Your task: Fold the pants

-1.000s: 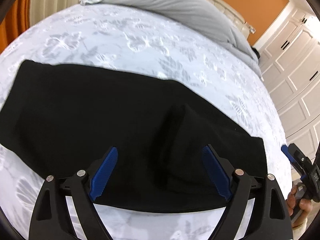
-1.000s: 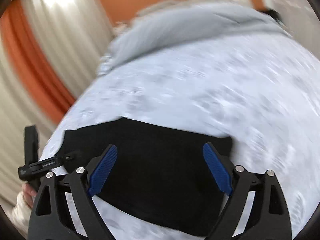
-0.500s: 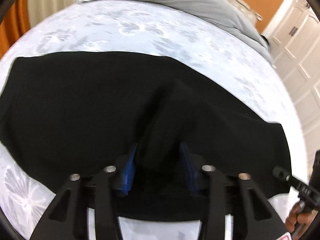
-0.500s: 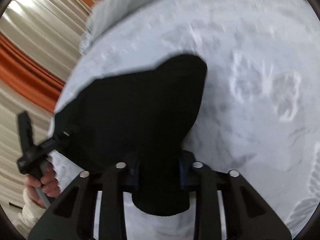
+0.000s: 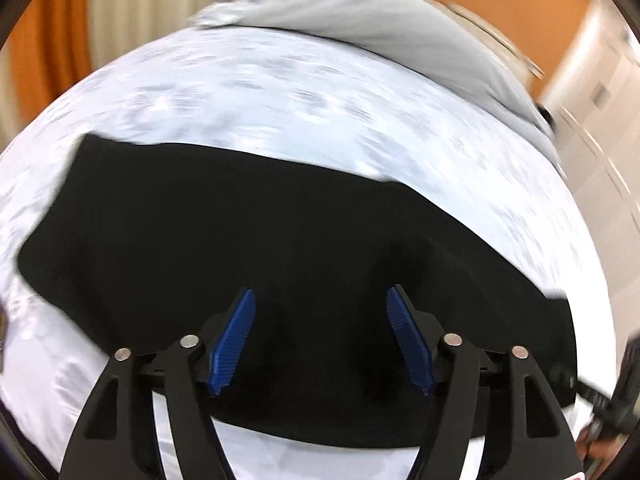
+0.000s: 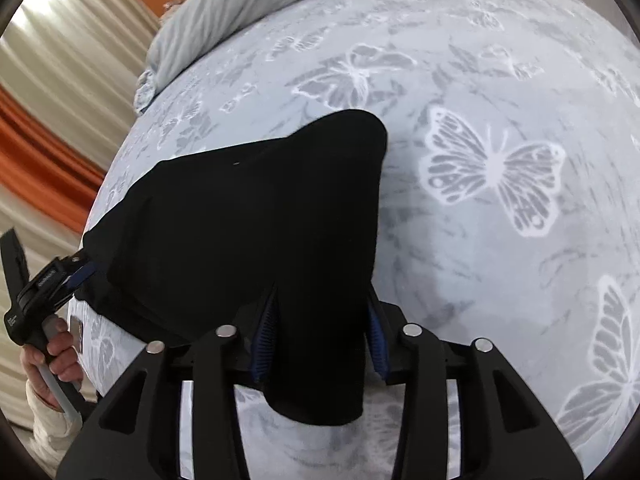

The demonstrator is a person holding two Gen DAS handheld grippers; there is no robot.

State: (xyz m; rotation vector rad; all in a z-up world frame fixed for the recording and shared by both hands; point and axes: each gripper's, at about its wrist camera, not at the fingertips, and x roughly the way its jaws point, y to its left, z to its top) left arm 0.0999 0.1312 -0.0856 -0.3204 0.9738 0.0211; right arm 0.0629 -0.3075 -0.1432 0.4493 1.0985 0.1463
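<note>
On the butterfly-print bedspread [image 6: 500, 240] the black pants [image 5: 280, 248] lie spread in a long band, with a grey duvet [image 5: 380, 16] bunched beyond them. The left gripper [image 5: 320, 336] hovers over the near edge, jaws opening, its blue pads [image 5: 234, 340] standing apart with cloth beneath but nothing pinched. The right gripper [image 6: 320, 336] has a raised fold of one end of the pants between its pads; its jaws are opening too, though the cloth seems still pressed on both sides. This looks like the release after a fold, or a regrasp. Next, each tool likely needs a fresh hold on an edge to carry it across. The left view is smeared by motion, so the pants' creases, waistband and layer count cannot be made out, and black fabric hides the right pads' tips.
</note>
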